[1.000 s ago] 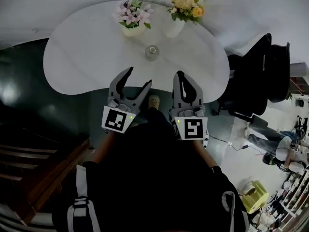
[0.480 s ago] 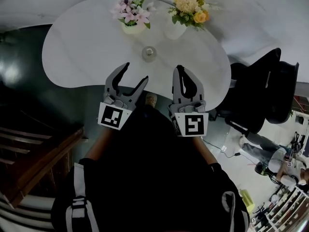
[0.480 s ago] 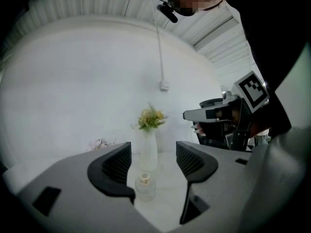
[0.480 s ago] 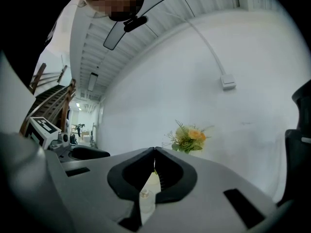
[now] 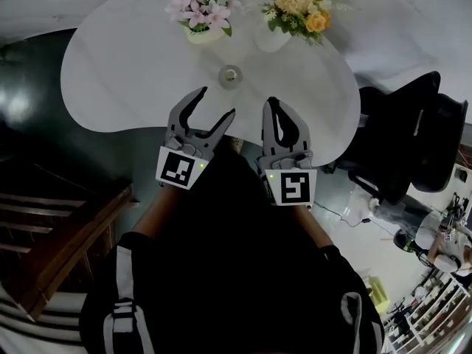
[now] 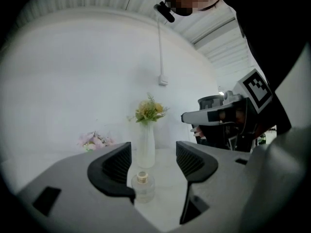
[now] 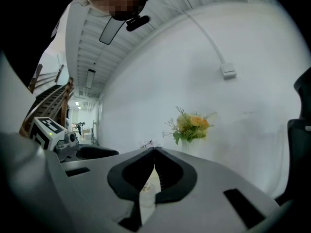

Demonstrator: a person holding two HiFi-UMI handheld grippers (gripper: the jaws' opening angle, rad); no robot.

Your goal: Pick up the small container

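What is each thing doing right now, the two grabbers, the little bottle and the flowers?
left gripper: jaws open, empty.
right gripper: jaws shut, empty.
small container: upright on the table, untouched.
yellow flower vase: standing upright.
pink flower pot: standing upright.

You have two grippers in view: the left gripper (image 5: 215, 103) and the right gripper (image 5: 272, 103). One white table (image 5: 125, 72) carries two bouquets, a pink bouquet (image 5: 199, 12) in one low pot (image 5: 203, 35) and a yellow bouquet (image 5: 299, 6) in one tall white vase (image 5: 271, 40), plus one small container (image 5: 231, 74).
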